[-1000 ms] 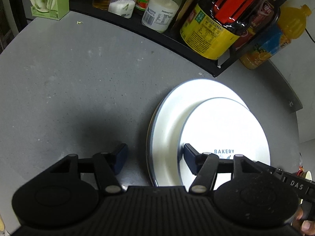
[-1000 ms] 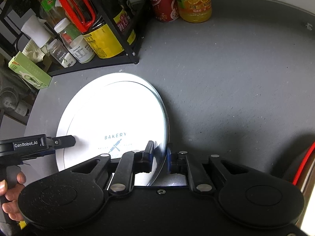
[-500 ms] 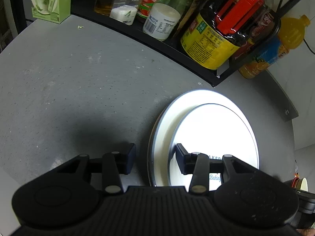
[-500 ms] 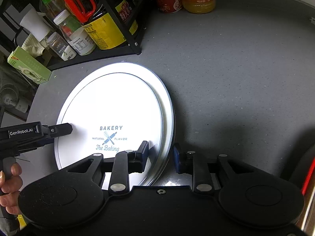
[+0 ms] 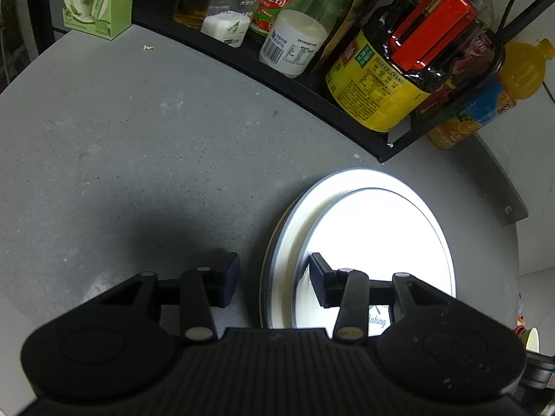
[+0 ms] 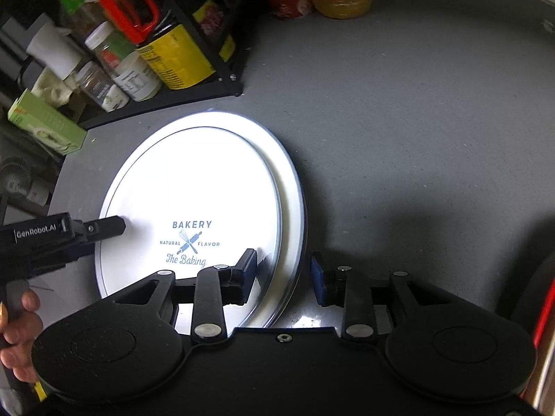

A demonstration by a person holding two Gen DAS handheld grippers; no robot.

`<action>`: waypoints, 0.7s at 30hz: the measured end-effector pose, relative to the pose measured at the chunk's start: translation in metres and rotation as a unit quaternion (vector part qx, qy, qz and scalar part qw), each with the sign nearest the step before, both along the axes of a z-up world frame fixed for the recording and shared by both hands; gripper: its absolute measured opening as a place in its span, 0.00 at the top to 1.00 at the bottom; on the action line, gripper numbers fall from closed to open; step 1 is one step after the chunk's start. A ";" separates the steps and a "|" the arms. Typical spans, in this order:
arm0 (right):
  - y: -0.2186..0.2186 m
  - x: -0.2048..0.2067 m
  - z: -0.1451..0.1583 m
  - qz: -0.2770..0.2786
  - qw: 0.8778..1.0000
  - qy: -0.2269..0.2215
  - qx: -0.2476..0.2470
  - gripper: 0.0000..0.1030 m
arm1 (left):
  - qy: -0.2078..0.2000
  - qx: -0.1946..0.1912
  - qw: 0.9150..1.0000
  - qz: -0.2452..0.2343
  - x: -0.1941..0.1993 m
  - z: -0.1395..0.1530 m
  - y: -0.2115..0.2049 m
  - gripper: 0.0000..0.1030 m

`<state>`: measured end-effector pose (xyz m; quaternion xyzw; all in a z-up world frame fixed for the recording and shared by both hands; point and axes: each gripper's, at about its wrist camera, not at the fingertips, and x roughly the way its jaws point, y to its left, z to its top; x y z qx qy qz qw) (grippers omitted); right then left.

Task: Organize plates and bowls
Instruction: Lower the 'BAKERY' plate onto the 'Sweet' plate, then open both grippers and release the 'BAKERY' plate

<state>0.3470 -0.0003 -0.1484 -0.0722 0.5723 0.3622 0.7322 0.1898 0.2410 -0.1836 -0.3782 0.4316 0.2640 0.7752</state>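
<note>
Whereas a second ago its jaws were nearly shut at the plate's rim, the right gripper (image 6: 283,272) now gapes wide, holding nothing, straddling the rims; the BAKERY plate (image 6: 194,187) lies released on the larger plate (image 6: 295,208), nearly centred. Left view: left gripper (image 5: 274,272) open, empty, astride the larger plate's near-left rim. Stacking looks done.

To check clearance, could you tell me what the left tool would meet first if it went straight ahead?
Probably the plates' rim between its open fingers, then bare counter up to the rack; depth is unclear.
</note>
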 end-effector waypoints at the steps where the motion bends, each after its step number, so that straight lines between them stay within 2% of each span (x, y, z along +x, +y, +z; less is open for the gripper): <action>1: -0.001 -0.001 0.004 -0.002 1.000 -0.010 -0.001 0.66 | 0.005 0.000 1.000 0.006 0.000 0.002 0.000 0.56; 5: -0.014 0.001 0.023 -0.011 1.000 -0.013 0.025 0.53 | 0.021 0.009 1.000 0.018 0.003 0.017 -0.001 0.48; 10: -0.032 0.003 0.043 -0.031 0.998 -0.033 0.048 0.35 | 0.014 0.025 1.000 0.004 0.008 0.040 -0.011 0.24; 13: -0.042 0.004 0.050 -0.040 0.997 -0.034 0.064 0.26 | 0.008 0.030 0.999 -0.008 0.013 0.052 -0.019 0.17; 14: -0.046 0.004 0.052 -0.044 0.996 -0.034 0.068 0.20 | 0.006 0.031 0.999 -0.014 0.014 0.055 -0.023 0.16; 16: -0.052 0.003 0.056 -0.051 0.995 -0.039 0.074 0.14 | 0.002 0.034 0.999 -0.028 0.017 0.062 -0.029 0.14; 21: -0.071 0.000 0.071 -0.067 0.992 -0.048 0.093 0.08 | -0.001 0.043 0.997 -0.066 0.025 0.079 -0.051 0.13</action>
